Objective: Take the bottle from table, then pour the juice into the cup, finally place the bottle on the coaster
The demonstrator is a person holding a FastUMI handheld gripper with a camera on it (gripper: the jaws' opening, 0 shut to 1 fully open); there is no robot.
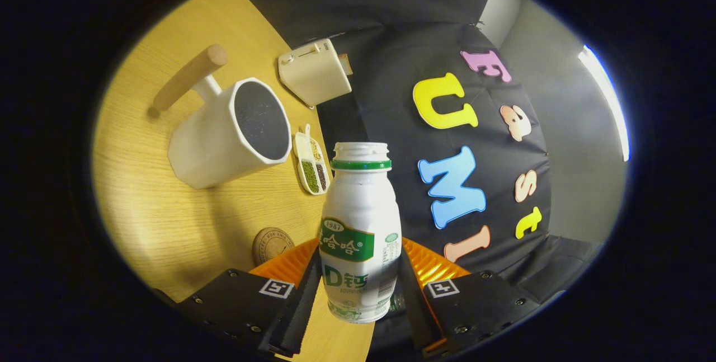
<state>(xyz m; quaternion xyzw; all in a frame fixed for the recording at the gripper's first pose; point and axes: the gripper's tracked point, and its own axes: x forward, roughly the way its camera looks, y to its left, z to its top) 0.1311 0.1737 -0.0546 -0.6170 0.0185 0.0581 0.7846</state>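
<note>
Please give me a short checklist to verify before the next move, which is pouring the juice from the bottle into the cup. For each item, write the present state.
1. Grip: the gripper has its jaws pressed on both sides of the bottle. Ok.
2. Bottle lifted off the table: it hangs tilted in the air. Ok.
3. Bottle mouth open: no cap seen on top, but whether a seal remains, cannot tell.
4. Cup ready: it stands beyond the jaws with its opening free. Ok.
5. Bottle mouth above the cup: it is beside the cup, not over it. Not ok.
6. Coaster free for later: nothing lies on it. Ok.
</note>
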